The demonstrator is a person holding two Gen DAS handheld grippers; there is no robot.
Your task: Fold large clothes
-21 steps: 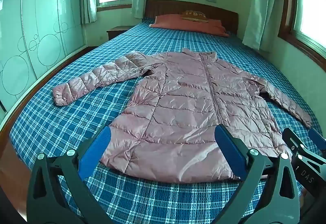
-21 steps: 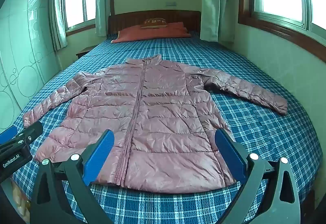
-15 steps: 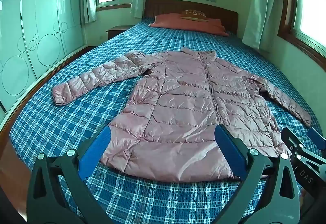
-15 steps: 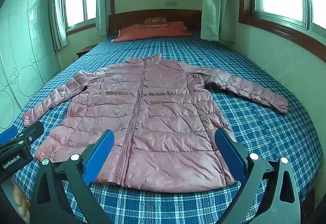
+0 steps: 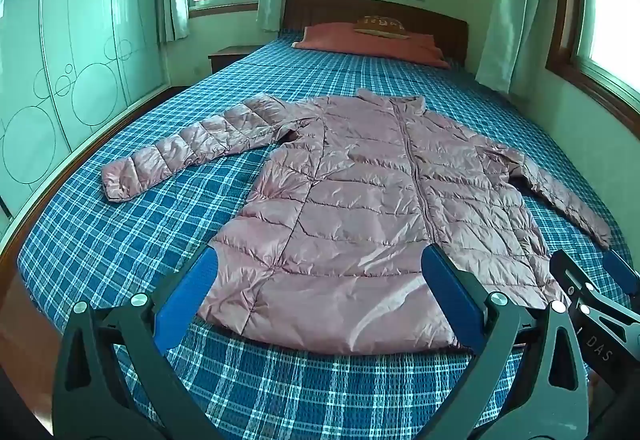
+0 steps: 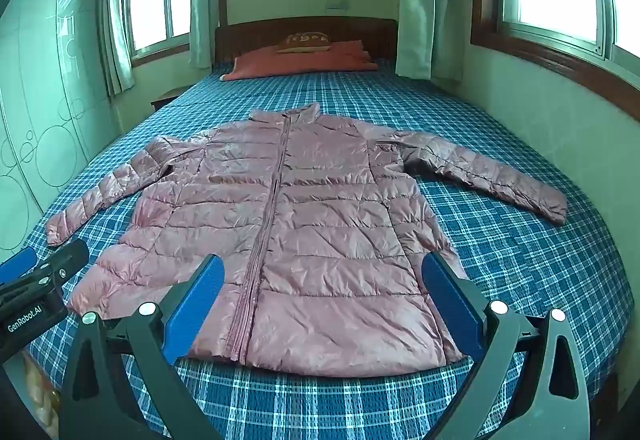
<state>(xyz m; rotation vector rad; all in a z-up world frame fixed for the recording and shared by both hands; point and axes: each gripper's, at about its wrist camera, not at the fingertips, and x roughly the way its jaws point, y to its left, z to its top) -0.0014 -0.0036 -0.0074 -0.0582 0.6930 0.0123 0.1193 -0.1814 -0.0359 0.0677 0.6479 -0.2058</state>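
A pink quilted puffer jacket [image 5: 360, 208] lies flat, front up and zipped, on the blue plaid bed [image 5: 120, 240], with both sleeves spread out to the sides. It also shows in the right wrist view [image 6: 304, 240]. My left gripper [image 5: 320, 280] is open and empty, held above the jacket's hem near the foot of the bed. My right gripper [image 6: 324, 280] is open and empty, also above the hem. Each gripper shows at the edge of the other's view, the right one [image 5: 596, 304] and the left one [image 6: 36, 288].
An orange pillow [image 5: 372, 42] with a small brown cushion [image 5: 380, 25] lies at the wooden headboard [image 6: 308, 32]. A pale wardrobe [image 5: 60, 60] stands on the left, a wall with windows [image 6: 560, 0] on the right. A nightstand [image 5: 230, 54] stands by the bed's far left corner.
Both grippers have drifted very slightly; the jacket has not moved and both jaws stay open.
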